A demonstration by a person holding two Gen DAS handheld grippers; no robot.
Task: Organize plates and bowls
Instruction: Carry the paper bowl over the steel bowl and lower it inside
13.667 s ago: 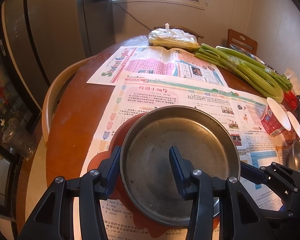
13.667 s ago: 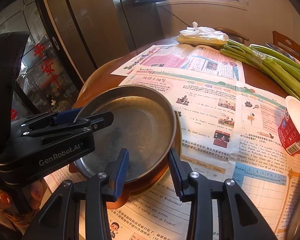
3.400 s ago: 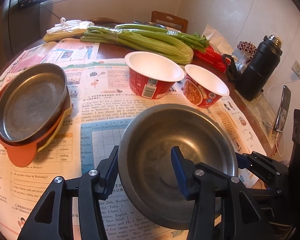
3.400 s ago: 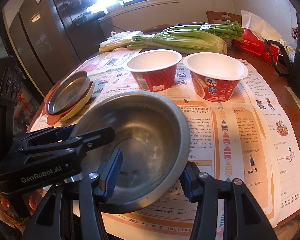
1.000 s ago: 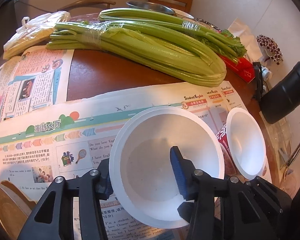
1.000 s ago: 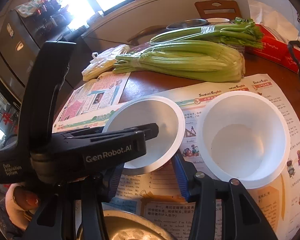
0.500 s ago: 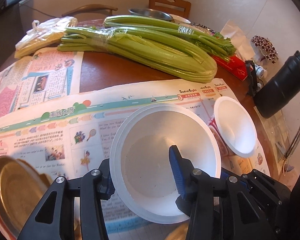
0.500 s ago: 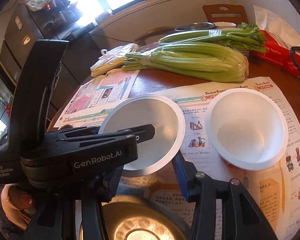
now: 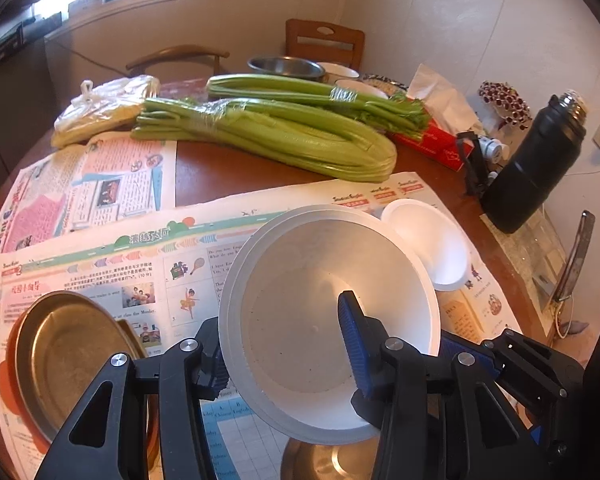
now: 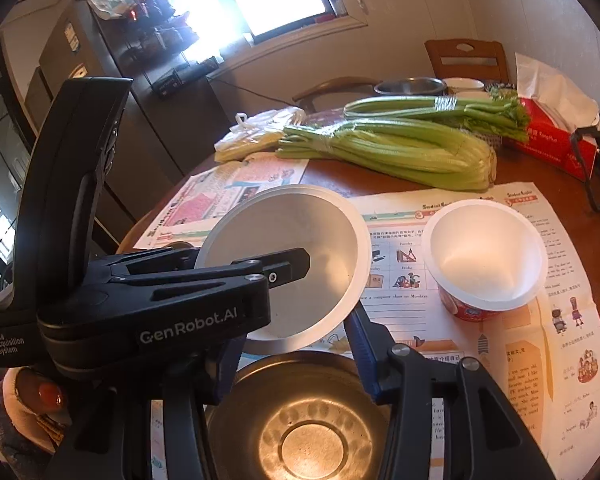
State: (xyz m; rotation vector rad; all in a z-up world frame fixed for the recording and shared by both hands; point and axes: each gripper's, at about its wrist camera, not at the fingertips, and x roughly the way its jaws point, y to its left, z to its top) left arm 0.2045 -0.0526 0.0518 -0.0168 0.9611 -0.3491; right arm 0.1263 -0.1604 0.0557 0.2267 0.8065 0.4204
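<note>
I had the white bowl [image 9: 324, 320] gripped from two sides, lifted and tilted above the steel bowl [image 10: 300, 432]. My left gripper [image 9: 284, 344] was nearly closed on its wall, one blue pad [image 9: 350, 344] inside the bowl and the other finger outside behind the rim. My right gripper [image 10: 296, 344] was also nearly closed on the same bowl: its right pad [image 10: 360, 344] pressed the outside of the rim, while its left finger was hidden behind the left gripper's body, so I could not see that contact.

The second cup [image 10: 484, 256], white inside with a red printed wall, stood upright on the newspaper [image 9: 112, 256] just to the right of the held bowl, apart from it. In the left wrist view the plates [image 9: 68, 356] sat stacked at the lower left, a metal one on top of an orange one.

Further back on the table [image 9: 236, 168] lay two bundles of celery [image 9: 276, 136], a plastic bag [image 9: 104, 108], a red tissue box [image 10: 548, 140] and a black flask [image 9: 536, 168]. My thumb [image 10: 48, 394] showed at the lower left of the right wrist view.
</note>
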